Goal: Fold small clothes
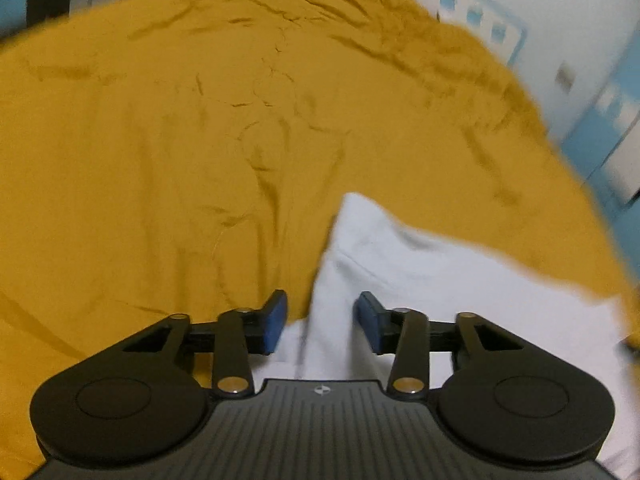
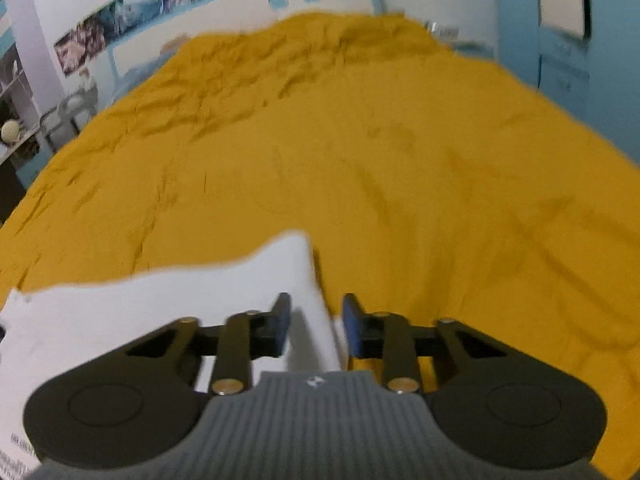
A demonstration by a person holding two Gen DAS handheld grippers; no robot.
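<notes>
A white garment [image 1: 420,272] lies on a mustard-yellow bedsheet [image 1: 180,140]. In the left wrist view its left edge and corner run up between the fingers of my left gripper [image 1: 320,320], which is open with blue pads either side of the cloth. In the right wrist view the white garment [image 2: 160,312] spreads to the left, and its right edge runs between the fingers of my right gripper [image 2: 316,326], also open. Neither gripper pinches the cloth. The yellow sheet [image 2: 360,160] fills most of that view.
The bed is wide and wrinkled toward its far end. A white and light-blue wall with posters [image 2: 120,20] stands behind it, shelves [image 2: 16,120] at the left. A blue cabinet [image 2: 568,40] stands at the right.
</notes>
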